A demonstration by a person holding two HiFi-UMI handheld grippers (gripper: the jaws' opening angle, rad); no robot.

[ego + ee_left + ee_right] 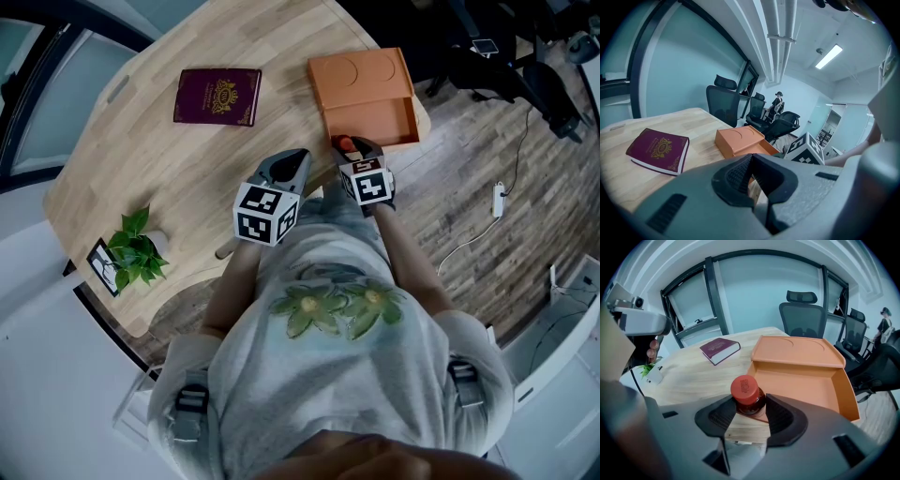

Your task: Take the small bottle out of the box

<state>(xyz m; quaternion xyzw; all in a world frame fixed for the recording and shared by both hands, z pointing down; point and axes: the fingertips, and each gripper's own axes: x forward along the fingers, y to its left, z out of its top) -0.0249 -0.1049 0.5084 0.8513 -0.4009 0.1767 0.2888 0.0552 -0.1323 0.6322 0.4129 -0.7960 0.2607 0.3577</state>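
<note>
The bottle [745,392] stands on the table [693,376] outside the box [801,380], so the task looks nearly done; the right gripper [749,405] has its jaws parted loosely around it and probably only needs to back away without tipping it, while the left gripper [751,161] is clenched on nothing.

No word, brand or number can be read anywhere. The maroon hardback book [217,97] on the wooden surface bears a gold emblem and gold lettering, too small to read. The round red bottle cap [744,388] shows faint raised print, too blurred to read. The white cubes [265,213] carry only black-and-white square marker patterns.
</note>
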